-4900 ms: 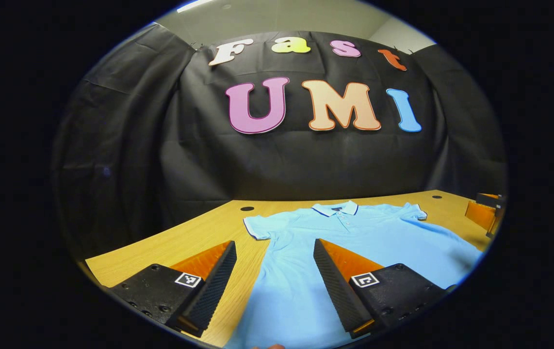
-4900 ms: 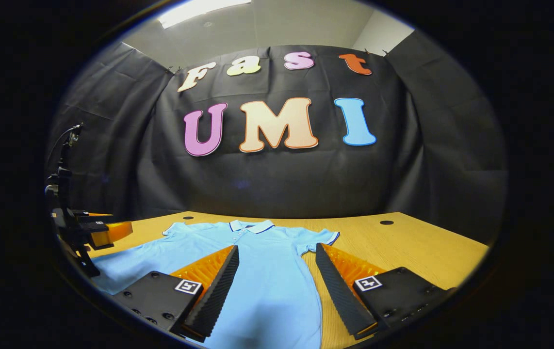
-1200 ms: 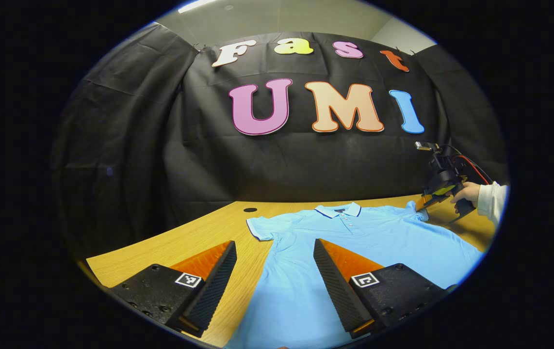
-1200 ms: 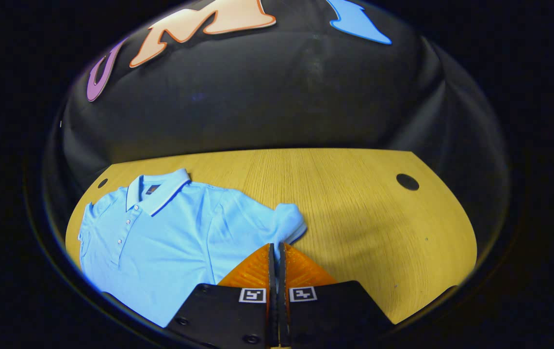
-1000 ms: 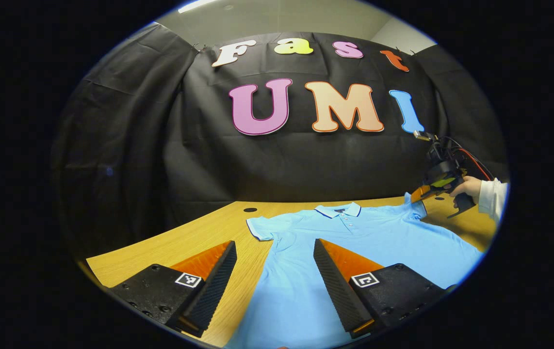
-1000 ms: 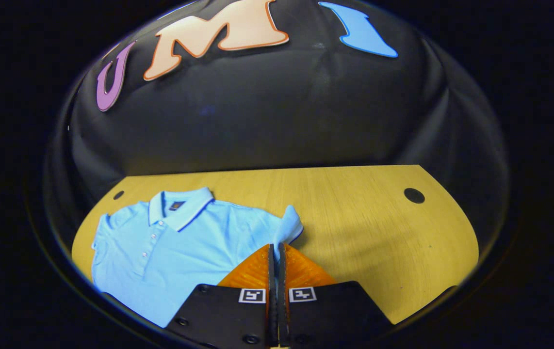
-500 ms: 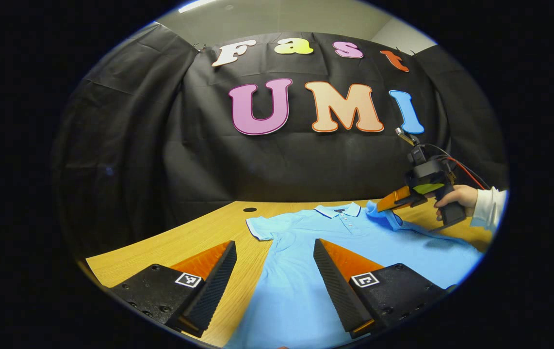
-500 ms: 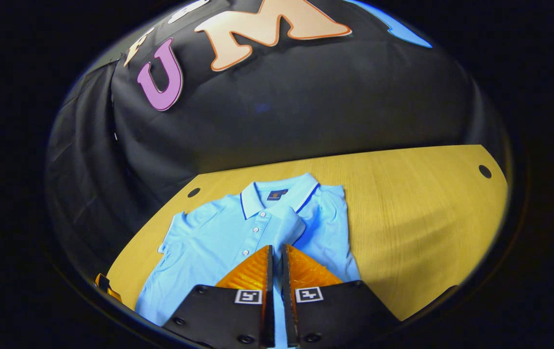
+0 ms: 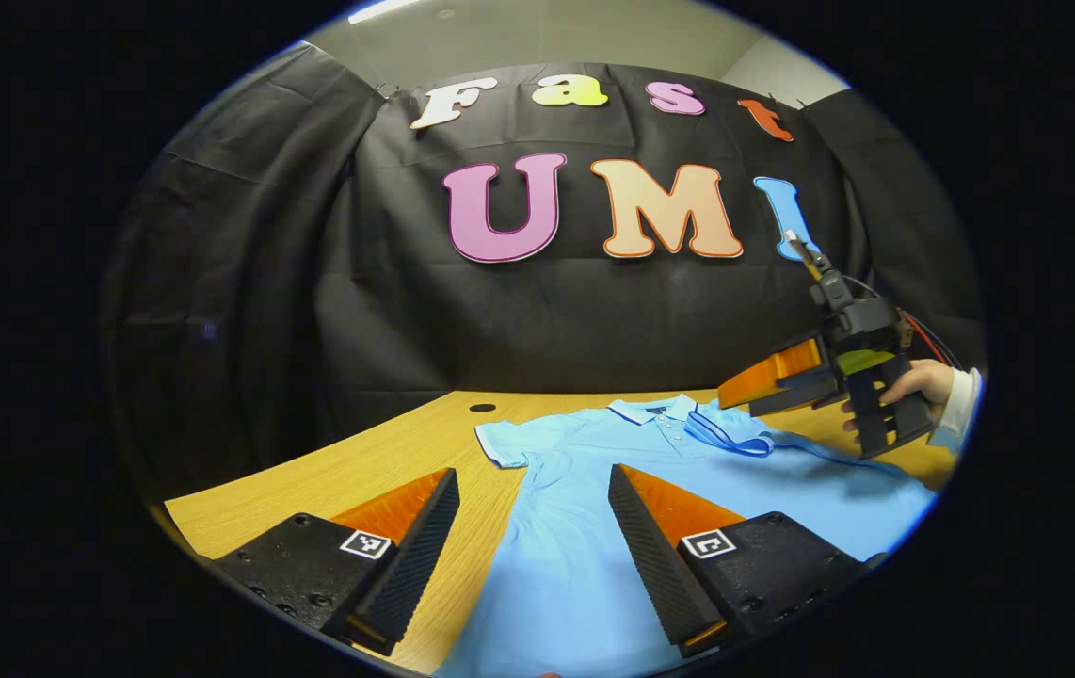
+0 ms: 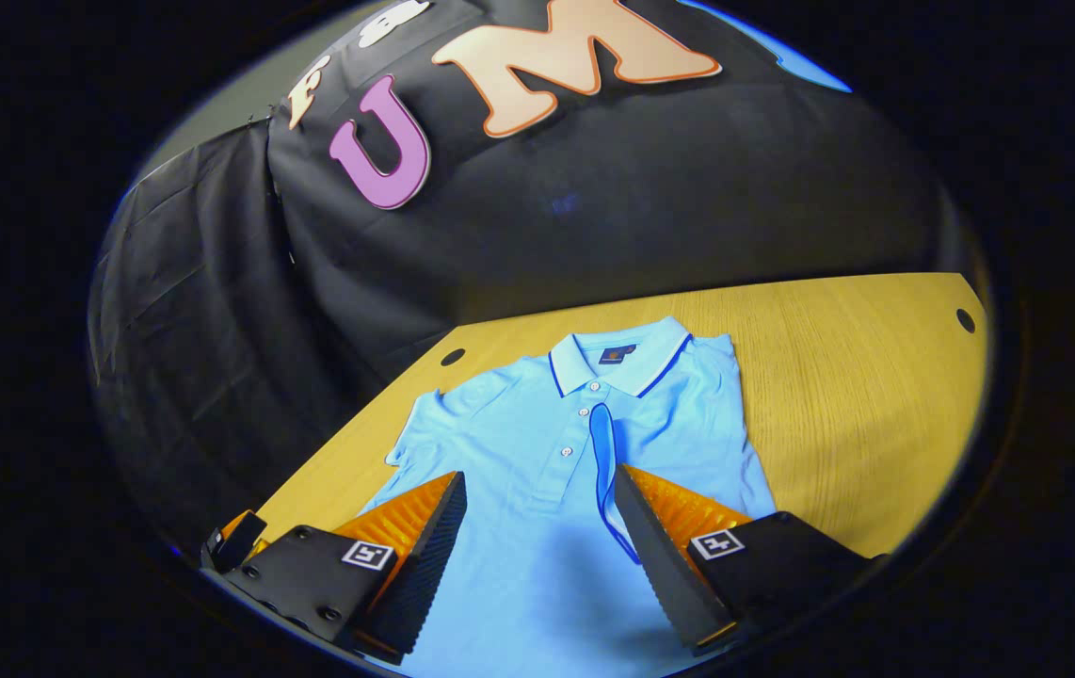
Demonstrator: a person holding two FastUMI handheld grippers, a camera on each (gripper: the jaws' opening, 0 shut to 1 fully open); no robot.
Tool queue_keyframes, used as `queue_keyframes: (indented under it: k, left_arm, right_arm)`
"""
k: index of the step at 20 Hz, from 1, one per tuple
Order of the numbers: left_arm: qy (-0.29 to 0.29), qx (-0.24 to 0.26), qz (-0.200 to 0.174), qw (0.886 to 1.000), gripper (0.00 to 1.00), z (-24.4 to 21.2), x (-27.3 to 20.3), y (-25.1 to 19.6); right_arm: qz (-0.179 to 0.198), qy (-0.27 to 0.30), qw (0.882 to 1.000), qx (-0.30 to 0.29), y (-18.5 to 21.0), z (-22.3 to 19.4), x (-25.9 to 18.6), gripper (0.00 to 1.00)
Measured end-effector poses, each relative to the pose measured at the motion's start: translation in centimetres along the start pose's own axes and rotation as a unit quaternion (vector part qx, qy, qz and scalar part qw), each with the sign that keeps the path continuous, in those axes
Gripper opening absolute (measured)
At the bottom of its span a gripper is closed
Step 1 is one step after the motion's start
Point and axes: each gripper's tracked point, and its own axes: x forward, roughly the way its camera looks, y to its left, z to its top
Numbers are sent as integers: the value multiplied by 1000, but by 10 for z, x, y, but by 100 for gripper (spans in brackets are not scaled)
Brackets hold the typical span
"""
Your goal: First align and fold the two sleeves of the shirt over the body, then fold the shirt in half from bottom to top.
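1. Change: right gripper (image 10: pixel 537 556) has let go of the right sleeve (image 10: pixel 605 452). Half a second ago its fingers were together on the cuff; now they stand wide apart with nothing between them.
2. The right sleeve now lies folded inward over the shirt (image 10: pixel 537 471) body, dark-trimmed cuff edge running just beside the button placket, below the collar (image 10: pixel 617 363).
3. Meaning, as I read it: first sleeve fold is done. Left sleeve (image 9: pixel 500 443) still lies spread out flat on the table (image 9: pixel 387 461), so it's next, then the bottom-to-top fold.
4. Shirt position: flat on the wooden table, collar toward the booth wall, hem toward the camera side.
5. Right gripper pose: in the left gripper view it (image 9: pixel 740 395) hangs above the shirt's right shoulder, clear of the fabric, tilted slightly down, held by a hand (image 9: pixel 914 386) with a white cuff.
6. Left gripper (image 9: pixel 533 551): fingers apart, empty, low over the near left edge of the shirt, pointed toward the collar. It hasn't moved in the last few seconds.
7. Risk guess: the folded cuff sits a bit loose and could flip when the shirt is next disturbed.
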Motion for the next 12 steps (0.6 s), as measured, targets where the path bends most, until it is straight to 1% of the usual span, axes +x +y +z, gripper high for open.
queue_keyframes:
  k: [1,2,3,6,8,10,12]
  left_arm:
    - [0,0,0,1000,95,0,0,-1]
    - [1,1,0,1000,95,-1,0,0]
    - [1,1,0,1000,95,-1,0,0]
    - [4,2,-3,1000,95,-1,0,-1]
    - [15,3,-7,1000,95,-5,1,-1]
    - [35,-6,-16,999,95,-11,2,-2]
    - [66,-28,-36,997,95,-20,10,-5]
  right_arm:
    - [-3,-14,1000,-5,-2,1,-13,98]
    - [-8,-33,999,-12,-3,5,-26,94]
    - [-18,-52,998,-21,-8,6,-40,98]
    - [-52,-104,992,-52,-22,8,-73,98]
    - [-68,-126,988,-63,-28,2,-98,98]
    - [-71,-137,986,-65,-28,-8,-115,98]
    - [-67,-146,985,-66,-28,-14,-128,98]
